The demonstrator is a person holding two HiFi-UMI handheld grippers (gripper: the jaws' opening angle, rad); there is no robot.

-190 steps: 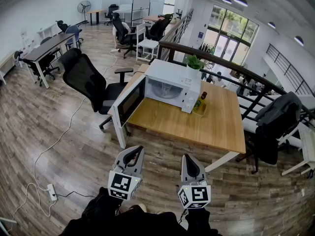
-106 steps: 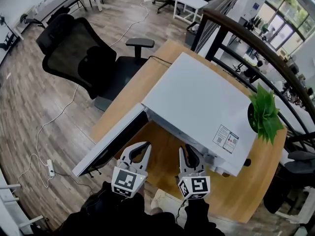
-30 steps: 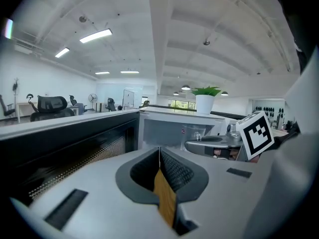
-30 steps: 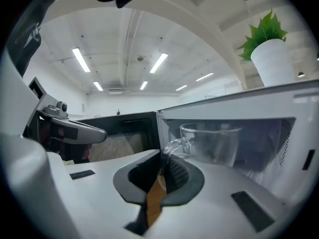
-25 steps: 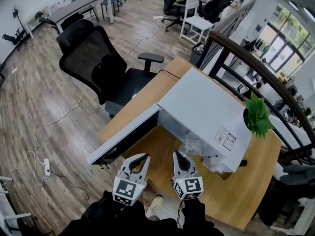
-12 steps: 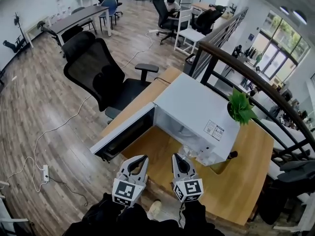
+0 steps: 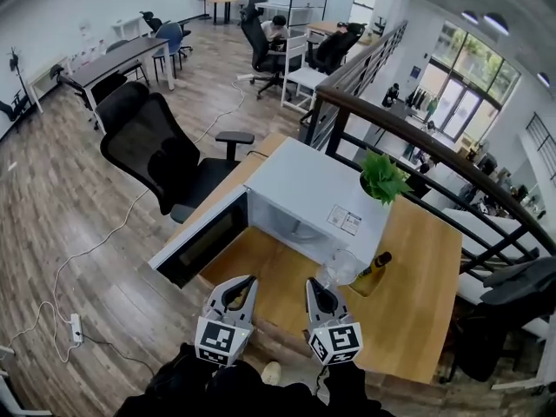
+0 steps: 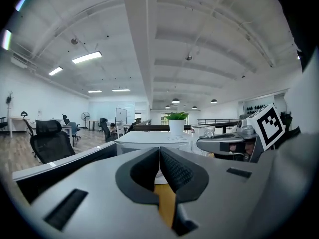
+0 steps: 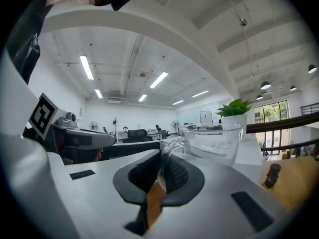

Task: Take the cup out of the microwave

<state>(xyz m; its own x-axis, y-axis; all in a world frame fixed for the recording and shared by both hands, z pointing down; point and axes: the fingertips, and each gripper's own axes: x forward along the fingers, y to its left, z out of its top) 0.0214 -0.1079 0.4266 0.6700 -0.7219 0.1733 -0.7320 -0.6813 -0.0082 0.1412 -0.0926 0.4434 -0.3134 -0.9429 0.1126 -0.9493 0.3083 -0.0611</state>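
No print can be read: the white sticker (image 7: 345, 221) at the four o'clock corner of the microwave (image 7: 295, 185) top is too small to make out, and the glass cup (image 9: 214, 141) shows only faint, blurred marks on its wall.

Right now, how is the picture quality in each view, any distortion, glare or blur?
Head view: strong fisheye bend, the railing curves; even daylight, sharp. Left gripper view: dark round vignette, bright ceiling strips, the near foreground slightly soft. Right gripper view: same vignette; the clear cup nearly blends into the bright room behind it.
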